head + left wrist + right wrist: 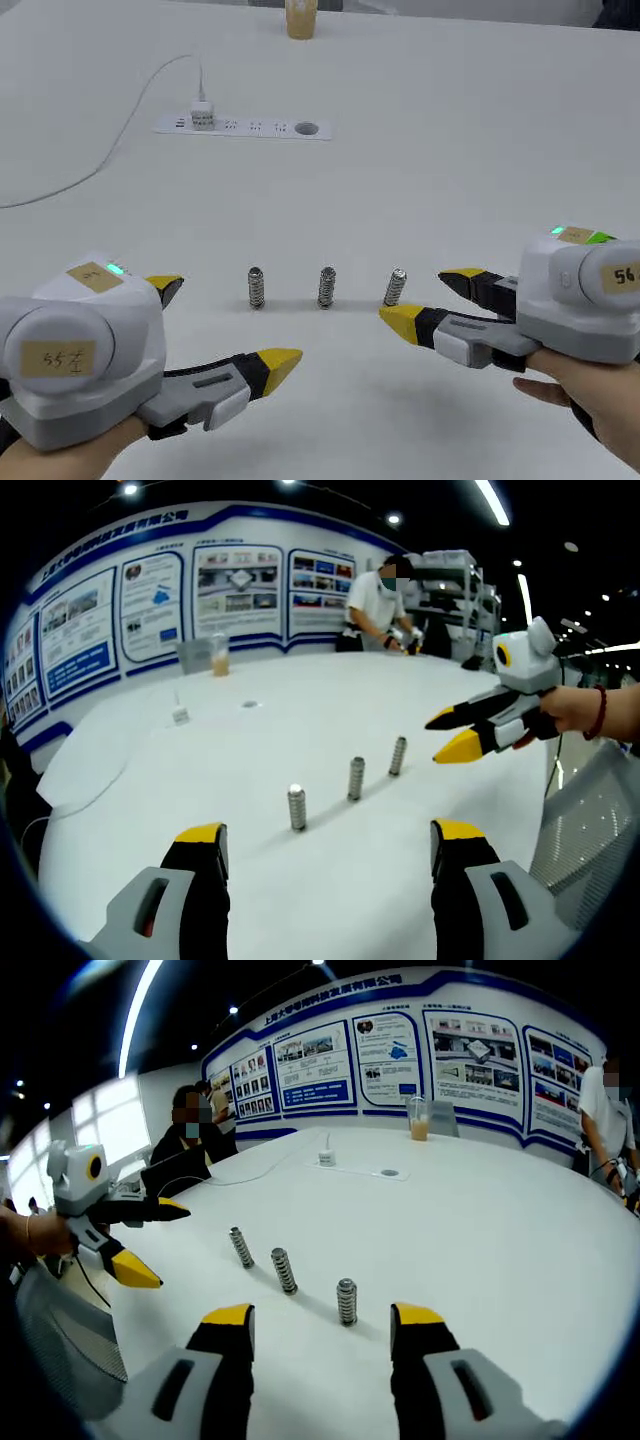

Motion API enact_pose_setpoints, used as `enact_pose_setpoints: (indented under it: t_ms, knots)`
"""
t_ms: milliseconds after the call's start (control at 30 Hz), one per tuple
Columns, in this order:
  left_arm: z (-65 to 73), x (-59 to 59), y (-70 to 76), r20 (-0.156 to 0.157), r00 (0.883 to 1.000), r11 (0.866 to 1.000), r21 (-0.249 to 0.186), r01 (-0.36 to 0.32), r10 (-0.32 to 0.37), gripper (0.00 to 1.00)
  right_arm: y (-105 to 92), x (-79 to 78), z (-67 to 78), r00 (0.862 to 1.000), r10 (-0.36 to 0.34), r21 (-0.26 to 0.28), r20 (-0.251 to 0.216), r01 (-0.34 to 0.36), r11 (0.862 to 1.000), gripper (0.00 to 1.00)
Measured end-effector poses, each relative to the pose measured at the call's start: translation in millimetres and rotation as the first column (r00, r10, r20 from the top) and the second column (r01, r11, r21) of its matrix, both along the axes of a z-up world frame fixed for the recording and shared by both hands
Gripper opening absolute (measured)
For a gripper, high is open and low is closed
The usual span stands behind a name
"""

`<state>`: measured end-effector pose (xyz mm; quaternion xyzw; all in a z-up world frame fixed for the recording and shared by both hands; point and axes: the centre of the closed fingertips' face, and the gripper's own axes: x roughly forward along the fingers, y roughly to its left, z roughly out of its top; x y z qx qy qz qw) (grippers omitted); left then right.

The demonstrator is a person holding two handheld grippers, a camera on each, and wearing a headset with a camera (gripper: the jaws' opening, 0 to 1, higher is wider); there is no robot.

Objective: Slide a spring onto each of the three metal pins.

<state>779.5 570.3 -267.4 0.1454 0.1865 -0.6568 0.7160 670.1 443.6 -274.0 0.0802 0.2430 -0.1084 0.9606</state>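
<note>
Left gripper (228, 322) and right gripper (421, 294) both wide apart, empty. Springs (327, 287) already on all three pins (398, 272); likely done, retract.

The table (450, 180) is plain white. At mid-frame in the head view, the three springs (327, 287) are silvery grey, banded light and dark by their coils. The left gripper (222, 325) and right gripper (431, 297) have pale grey bodies, black-and-grey jaws tipped yellow, tan labels and a small green light each. At upper left the power strip (245, 127) and its cable (135, 105) are white. The cup (301, 18) at the top edge is amber. In the gripper views the wall boards (240, 580) are white, framed in blue.
</note>
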Motion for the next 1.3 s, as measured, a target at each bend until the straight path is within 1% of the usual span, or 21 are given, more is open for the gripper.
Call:
enact_pose_setpoints:
  t_ms: [100,267,400,467,567,700,833,933,1000,1067,1300]
  knots:
    - [2.7,1.2,4.9,0.0,1.0,1.0,0.006,-0.001,0.001,0.85,4.7,-4.0,7.0,1.0,0.005,0.011,0.008,-0.005,1.0,0.61]
    - [5.8,2.7,11.0,0.0,1.0,1.0,0.005,-0.007,0.007,0.87,11.8,-10.0,15.7,1.0,0.011,0.016,0.015,-0.012,1.0,0.65]
    - [7.6,1.9,16.1,-0.005,1.0,1.0,0.006,-0.008,0.008,0.89,16.7,-13.6,20.6,1.0,0.011,0.027,0.025,-0.011,1.0,0.69]
    - [7.9,0.9,19.7,-0.009,1.0,1.0,0.008,-0.011,0.011,0.9,19.7,-15.6,21.9,1.0,0.012,0.021,0.026,-0.012,1.0,0.72]
    - [6.5,-1.3,25.3,-0.012,1.0,1.0,0.017,-0.011,0.011,0.91,24.2,-18.5,22.9,1.0,0.008,0.023,0.028,-0.009,1.0,0.74]
    - [6.1,-2.8,31.7,-0.015,1.0,1.0,0.024,-0.012,0.012,0.92,31.0,-22.1,25.4,0.999,0.006,0.028,0.042,-0.007,1.0,0.77]
    - [7.8,-2.4,34.5,-0.017,1.0,1.0,0.016,-0.016,0.016,0.94,36.7,-26.7,27.7,0.999,0.0,0.034,0.05,-0.002,0.999,0.8]
    - [7.4,-3.4,36.5,-0.029,0.999,1.0,0.027,-0.014,0.015,0.94,41.3,-29.7,26.2,0.999,0.002,0.037,0.047,-0.004,0.999,0.82]
    - [6.7,-3.3,36.9,-0.027,1.0,0.999,0.03,-0.011,0.012,0.95,43.0,-31.6,24.8,0.999,0.002,0.035,0.039,-0.004,0.999,0.83]
    - [8.6,-3.5,36.7,-0.018,1.0,1.0,0.02,-0.009,0.009,0.95,45.0,-33.6,23.9,0.999,0.006,0.03,0.033,-0.007,1.0,0.85]
    - [10.0,-4.7,38.3,-0.016,1.0,1.0,0.013,-0.009,0.009,0.99,50.3,-38.2,25.0,0.999,-0.004,0.027,0.042,0.003,1.0,0.88]
